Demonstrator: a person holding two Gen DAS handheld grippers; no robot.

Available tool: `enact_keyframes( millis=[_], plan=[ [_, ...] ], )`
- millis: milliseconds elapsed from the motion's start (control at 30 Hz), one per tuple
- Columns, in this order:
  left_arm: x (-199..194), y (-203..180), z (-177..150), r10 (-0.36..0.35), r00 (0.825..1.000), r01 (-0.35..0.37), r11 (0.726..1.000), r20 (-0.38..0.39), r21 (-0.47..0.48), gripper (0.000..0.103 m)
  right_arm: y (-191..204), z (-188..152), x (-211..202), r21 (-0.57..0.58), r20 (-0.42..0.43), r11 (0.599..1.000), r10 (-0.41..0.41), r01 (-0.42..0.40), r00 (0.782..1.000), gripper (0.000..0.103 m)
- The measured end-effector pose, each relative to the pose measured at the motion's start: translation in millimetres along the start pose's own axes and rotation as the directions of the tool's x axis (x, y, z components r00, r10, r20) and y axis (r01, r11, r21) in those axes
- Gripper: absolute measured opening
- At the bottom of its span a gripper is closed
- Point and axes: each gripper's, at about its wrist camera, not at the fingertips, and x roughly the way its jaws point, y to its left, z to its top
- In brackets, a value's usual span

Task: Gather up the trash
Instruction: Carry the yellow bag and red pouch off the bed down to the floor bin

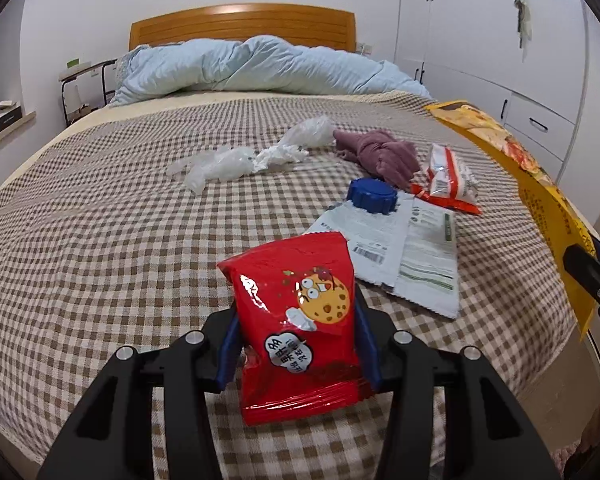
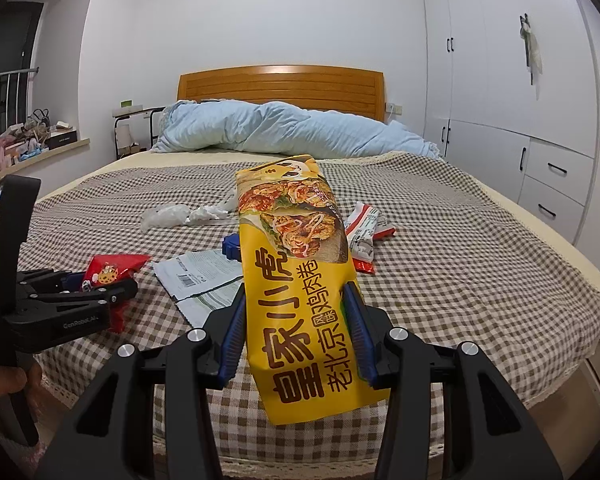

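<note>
My left gripper (image 1: 296, 307) is shut on a red cookie snack packet (image 1: 288, 264), blue pads pressing both its sides just above the checked bedspread (image 1: 100, 220). In the right wrist view that gripper (image 2: 130, 285) sits at the left with the red packet (image 2: 114, 266) in it. A long yellow food wrapper (image 2: 288, 220) stands out forward from my right gripper (image 2: 296, 292), which is shut on it. Loose on the bed lie a white pouch (image 1: 404, 252) with a blue cap (image 1: 372, 196), a red-and-white packet (image 1: 448, 178), crumpled clear plastic (image 1: 220, 166) and a tissue (image 1: 280, 156).
A purple cloth (image 1: 384, 152) lies beside the trash. A blue duvet (image 1: 260, 64) is heaped below the wooden headboard (image 1: 240, 24). White wardrobes (image 2: 520, 100) line the right wall. A small side table (image 1: 84, 80) and a cluttered sill (image 2: 28, 140) are on the left.
</note>
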Motion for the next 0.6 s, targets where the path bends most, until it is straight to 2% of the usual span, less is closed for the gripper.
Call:
enact_keyframes(
  millis=[267, 600],
  plan=[
    [-36, -10, 6, -0.039, 0.997, 0.038, 0.999, 0.060, 0.004, 0.046, -3, 9, -24, -0.015, 0.026, 1.000, 0.011, -0.010, 1.000, 0.045],
    [-77, -19, -11, -0.088, 0.995, 0.087, 0.996, 0.055, 0.015, 0.046, -9, -2, -64, -0.034, 0.033, 0.999, -0.007, 0.008, 0.999, 0.045]
  ],
)
